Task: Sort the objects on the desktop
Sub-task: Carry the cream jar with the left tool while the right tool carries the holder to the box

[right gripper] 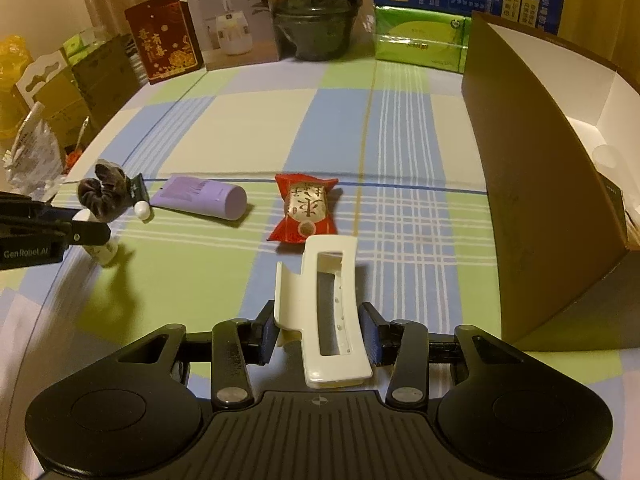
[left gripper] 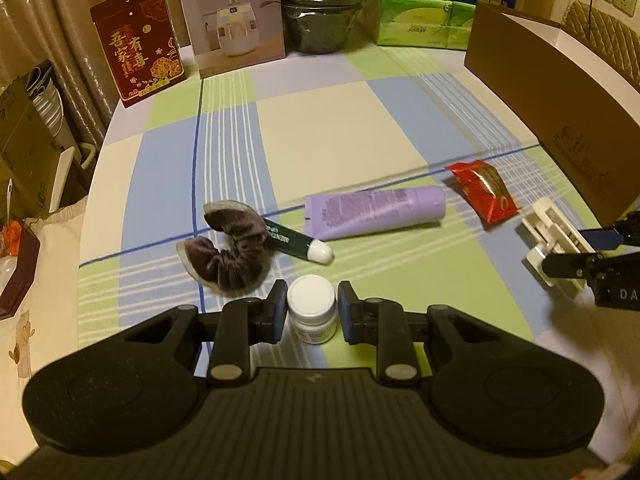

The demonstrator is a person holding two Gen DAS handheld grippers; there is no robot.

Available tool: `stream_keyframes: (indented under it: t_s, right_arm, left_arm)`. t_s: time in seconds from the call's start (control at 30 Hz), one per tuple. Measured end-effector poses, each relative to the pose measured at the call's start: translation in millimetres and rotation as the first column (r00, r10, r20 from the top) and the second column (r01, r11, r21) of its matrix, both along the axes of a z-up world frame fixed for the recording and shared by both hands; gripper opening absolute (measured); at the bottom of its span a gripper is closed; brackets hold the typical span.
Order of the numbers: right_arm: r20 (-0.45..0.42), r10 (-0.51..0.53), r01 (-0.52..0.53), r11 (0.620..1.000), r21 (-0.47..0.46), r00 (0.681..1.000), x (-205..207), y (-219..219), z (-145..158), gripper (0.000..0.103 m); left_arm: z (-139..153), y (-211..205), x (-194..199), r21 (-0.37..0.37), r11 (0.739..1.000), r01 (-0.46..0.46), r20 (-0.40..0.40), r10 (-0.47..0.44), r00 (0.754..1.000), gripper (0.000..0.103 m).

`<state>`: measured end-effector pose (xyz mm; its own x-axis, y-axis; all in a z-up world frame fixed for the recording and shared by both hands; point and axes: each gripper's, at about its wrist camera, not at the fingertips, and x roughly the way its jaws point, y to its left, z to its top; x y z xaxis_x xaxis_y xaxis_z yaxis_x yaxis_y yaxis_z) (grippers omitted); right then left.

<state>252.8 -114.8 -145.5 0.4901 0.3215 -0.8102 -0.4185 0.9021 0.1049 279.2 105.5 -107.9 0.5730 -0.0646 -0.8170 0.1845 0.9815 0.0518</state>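
The small white jar [left gripper: 312,311] stands upright on the checked cloth of the bench [left gripper: 336,128], clamped between the pads of the left gripper [left gripper: 312,312], whose jaws press its two sides. Just behind it lie a grey-brown scrunchie [left gripper: 230,252] and a dark green tube with a white cap [left gripper: 300,242], the tube's tail tucked under the scrunchie. Beside them a lilac tube [left gripper: 376,210] lies on its side, and further right a red candy wrapper [left gripper: 482,192].

The right gripper [right gripper: 320,332] is closed on a cream hair claw clip [right gripper: 326,312], its pads against the clip's two long sides; the clip's far end sits just in front of the wrapper. A brown cardboard box [right gripper: 540,200] stands open at the right. A humidifier box [left gripper: 232,16], a red card [left gripper: 138,44], a dark pot [left gripper: 320,20] and green tissue packs [left gripper: 424,26] line the far edge.
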Motion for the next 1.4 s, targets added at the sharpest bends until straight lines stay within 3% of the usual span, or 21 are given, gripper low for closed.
stream_keyframes:
  t_s: [0.5, 0.8, 1.4]
  right_arm:
    - [0.037, 0.037, -0.039, 0.997, 0.068, 0.999, -25.6, -23.8, 30.6, 0.040]
    - [0.056, 0.019, -0.025, 0.995, 0.100, 0.998, -45.3, -64.6, 53.1, 0.040]
    - [0.120, -0.128, 0.114, 0.987, 0.116, 0.984, -49.6, -187.3, 103.6, 0.040]
  left_arm:
    - [29.5, -38.6, -29.9, -0.030, 0.998, 0.046, 0.022, -0.046, 0.999, 0.022]
    - [56.1, -88.8, -44.3, -0.060, 0.988, 0.145, 0.064, -0.141, 0.988, 0.022]
    - [94.5, -223.4, -43.6, -0.128, 0.920, 0.370, 0.147, -0.352, 0.925, 0.022]
